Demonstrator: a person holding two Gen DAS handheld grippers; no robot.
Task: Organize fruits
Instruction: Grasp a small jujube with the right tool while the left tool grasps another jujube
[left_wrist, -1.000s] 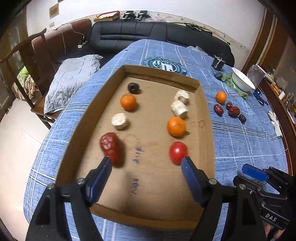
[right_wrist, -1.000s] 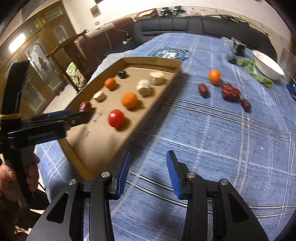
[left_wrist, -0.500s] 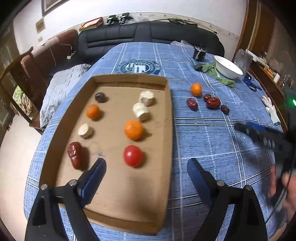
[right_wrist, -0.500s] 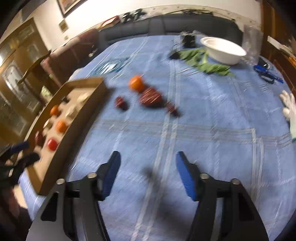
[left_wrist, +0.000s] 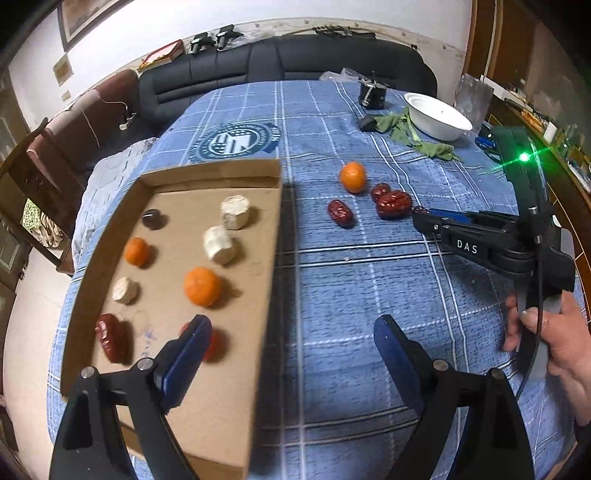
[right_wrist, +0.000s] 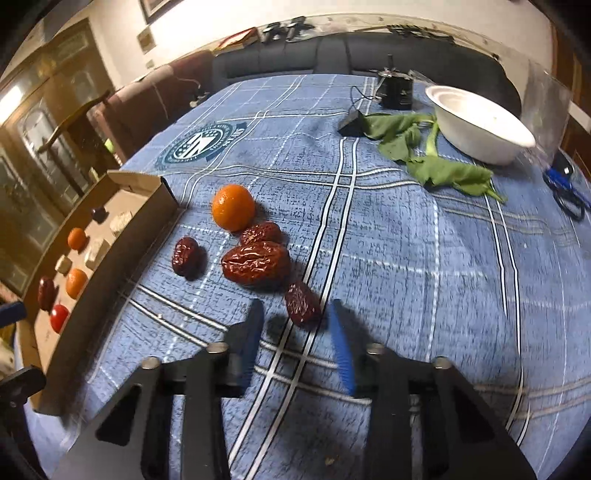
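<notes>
A cardboard tray (left_wrist: 266, 258) on the blue tablecloth holds two oranges, white chunks, a dark fruit, a red date (left_wrist: 110, 338) and a tomato (left_wrist: 212, 341). Right of the tray lie an orange (right_wrist: 233, 212) and several red dates. The nearest small date (right_wrist: 302, 303) sits just ahead of my right gripper (right_wrist: 297, 341), which is open and low over the cloth. A large date (right_wrist: 255, 264) lies behind it. My left gripper (left_wrist: 288, 362) is open and empty above the tray's right edge. The right gripper also shows in the left wrist view (left_wrist: 428, 221).
A white bowl (right_wrist: 476, 127) and green leaves (right_wrist: 436, 162) lie at the far right of the table. A small black object (right_wrist: 395, 92) stands behind them. Blue scissors (right_wrist: 565, 188) lie at the right edge. A sofa and chairs stand beyond the table.
My right gripper has swung right and forward from beside the tray to the loose dates. My left gripper has shifted right, from over the tray to its right edge.
</notes>
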